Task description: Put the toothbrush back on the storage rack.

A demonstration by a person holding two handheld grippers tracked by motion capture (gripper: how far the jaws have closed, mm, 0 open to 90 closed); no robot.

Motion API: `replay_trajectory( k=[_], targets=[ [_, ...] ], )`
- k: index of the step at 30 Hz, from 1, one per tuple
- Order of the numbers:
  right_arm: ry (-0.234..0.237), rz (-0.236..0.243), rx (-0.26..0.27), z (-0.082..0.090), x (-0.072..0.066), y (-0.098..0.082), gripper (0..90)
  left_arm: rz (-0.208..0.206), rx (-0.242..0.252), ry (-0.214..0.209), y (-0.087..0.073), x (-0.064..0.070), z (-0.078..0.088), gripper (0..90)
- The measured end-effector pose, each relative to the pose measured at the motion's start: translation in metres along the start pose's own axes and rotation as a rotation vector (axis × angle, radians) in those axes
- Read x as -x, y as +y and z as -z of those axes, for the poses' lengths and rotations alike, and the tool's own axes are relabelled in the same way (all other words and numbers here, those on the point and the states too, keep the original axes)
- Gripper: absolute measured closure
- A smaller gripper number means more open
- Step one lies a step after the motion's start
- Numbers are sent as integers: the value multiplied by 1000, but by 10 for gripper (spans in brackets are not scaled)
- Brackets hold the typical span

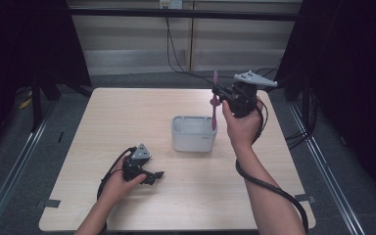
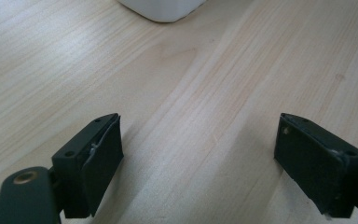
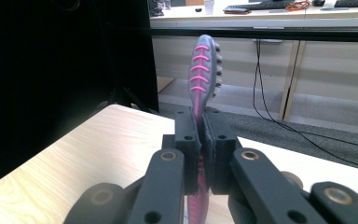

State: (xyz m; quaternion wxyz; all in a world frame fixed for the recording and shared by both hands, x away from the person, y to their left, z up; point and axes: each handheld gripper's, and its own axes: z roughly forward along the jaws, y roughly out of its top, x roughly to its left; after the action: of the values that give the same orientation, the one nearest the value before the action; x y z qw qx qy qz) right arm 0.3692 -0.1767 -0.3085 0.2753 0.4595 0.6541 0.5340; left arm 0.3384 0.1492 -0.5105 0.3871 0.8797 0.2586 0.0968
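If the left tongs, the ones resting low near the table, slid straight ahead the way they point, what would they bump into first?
Probably the white box. The left tongs sit open over bare table, and the box's corner lies ahead, slightly left of centre. Depth is hard to judge, so they might just graze it.

Holder mid-table, my two grippers either side of it

I see the holder (image 1: pixel 193 133) near the middle of the table (image 1: pixel 127 117). My left gripper (image 1: pixel 152 175) rests on the tabletop, nearer me and left of it. My right gripper (image 1: pixel 219 93) hangs above the holder's right end, gripping an upright toothbrush (image 1: pixel 214 105) whose lower end reaches the holder.
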Motion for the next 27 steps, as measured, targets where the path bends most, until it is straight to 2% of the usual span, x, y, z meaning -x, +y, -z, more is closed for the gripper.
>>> replay_trajectory(
  k=[12, 27],
  targets=[
    [8, -12, -2, -15, 3, -12, 860, 0, -1, -3, 0, 0, 0, 147],
    [12, -14, -1, -18, 7, -26, 858, 0, 2, -3, 0, 0, 0, 147]
  ],
)
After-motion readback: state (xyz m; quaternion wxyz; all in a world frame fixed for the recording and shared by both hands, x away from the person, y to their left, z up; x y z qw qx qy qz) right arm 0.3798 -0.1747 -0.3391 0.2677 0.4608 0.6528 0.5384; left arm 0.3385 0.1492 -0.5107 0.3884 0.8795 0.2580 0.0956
